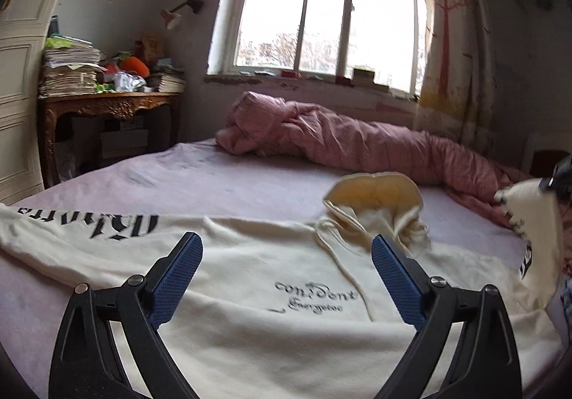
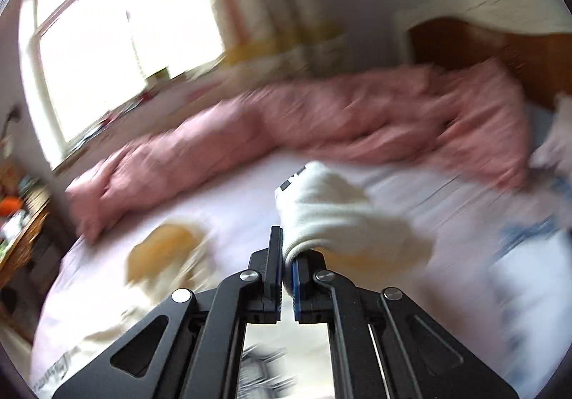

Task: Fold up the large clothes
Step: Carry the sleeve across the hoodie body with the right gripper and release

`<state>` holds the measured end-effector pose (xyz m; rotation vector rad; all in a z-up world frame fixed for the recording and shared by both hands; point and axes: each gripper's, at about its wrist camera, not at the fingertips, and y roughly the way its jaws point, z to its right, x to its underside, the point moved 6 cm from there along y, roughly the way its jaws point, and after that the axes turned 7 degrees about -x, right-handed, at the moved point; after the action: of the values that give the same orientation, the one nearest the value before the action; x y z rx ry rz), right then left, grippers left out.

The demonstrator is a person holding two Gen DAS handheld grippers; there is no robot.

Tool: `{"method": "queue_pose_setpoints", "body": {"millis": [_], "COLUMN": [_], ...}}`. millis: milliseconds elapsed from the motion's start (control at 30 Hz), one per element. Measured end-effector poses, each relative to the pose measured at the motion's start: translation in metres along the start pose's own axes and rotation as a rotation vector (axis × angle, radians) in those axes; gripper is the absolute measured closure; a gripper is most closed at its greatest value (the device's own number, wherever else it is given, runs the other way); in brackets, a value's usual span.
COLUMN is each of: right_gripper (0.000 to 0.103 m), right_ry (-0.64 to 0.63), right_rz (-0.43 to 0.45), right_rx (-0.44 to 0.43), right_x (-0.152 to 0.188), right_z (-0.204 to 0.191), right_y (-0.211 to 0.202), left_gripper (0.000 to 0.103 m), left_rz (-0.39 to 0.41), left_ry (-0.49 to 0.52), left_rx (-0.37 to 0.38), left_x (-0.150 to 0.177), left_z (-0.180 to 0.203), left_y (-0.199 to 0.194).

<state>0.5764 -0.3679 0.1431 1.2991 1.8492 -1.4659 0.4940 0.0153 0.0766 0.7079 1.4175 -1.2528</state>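
A cream hoodie [image 1: 250,277] lies front up on the bed, with black script on its chest and its yellow-lined hood [image 1: 375,195] toward the window. Its left sleeve [image 1: 71,231] with black lettering stretches out flat to the left. My left gripper [image 1: 286,256] is open and empty, hovering just above the chest. My right gripper [image 2: 286,256] is shut on the cuff end of the right sleeve [image 2: 332,209] and holds it lifted above the sheet. In the left wrist view that raised sleeve [image 1: 532,220] hangs at the far right. The right wrist view is motion blurred.
The bed has a pale pink sheet [image 1: 178,181]. A bunched pink duvet [image 1: 357,141] lies along the far side under the window. A carved wooden table [image 1: 107,106] piled with papers stands at the left. A wooden headboard [image 2: 482,49] is at the right.
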Motion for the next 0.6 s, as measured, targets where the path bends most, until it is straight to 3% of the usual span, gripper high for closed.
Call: {"method": "queue_pose_setpoints", "body": {"millis": [67, 167, 267, 400, 467, 533, 600], "right_gripper": [0.099, 0.099, 0.098, 0.094, 0.078, 0.039, 0.036], "right_ry": [-0.029, -0.114, -0.132, -0.219, -0.268, -0.273, -0.280], "right_rz": [-0.081, -0.196, -0.304, -0.411, -0.452, -0.461, -0.473], "right_rx": [-0.056, -0.051, -0.046, -0.080, -0.087, -0.080, -0.097], "right_x": [0.041, 0.104, 0.148, 0.176, 0.183, 0.183, 0.183], "right_z": [-0.042, -0.080, -0.088, -0.077, -0.063, -0.044, -0.029], "right_y": [0.027, 0.064, 0.087, 0.087, 0.074, 0.062, 0.054], "left_gripper": [0.008, 0.008, 0.008, 0.008, 0.008, 0.008, 0.008], "left_rz": [0.024, 0.038, -0.006, -0.036, -0.056, -0.069, -0.079], "left_ry": [-0.012, -0.037, -0.067, -0.076, -0.078, -0.079, -0.081], "left_rx": [-0.029, -0.065, -0.029, -0.018, -0.009, -0.010, -0.009], "left_x": [-0.012, -0.021, -0.022, -0.018, -0.014, -0.011, -0.009], "left_z": [-0.017, -0.038, -0.047, -0.047, -0.045, -0.043, -0.041], "left_y": [0.001, 0.006, 0.014, 0.020, 0.023, 0.025, 0.026]}}
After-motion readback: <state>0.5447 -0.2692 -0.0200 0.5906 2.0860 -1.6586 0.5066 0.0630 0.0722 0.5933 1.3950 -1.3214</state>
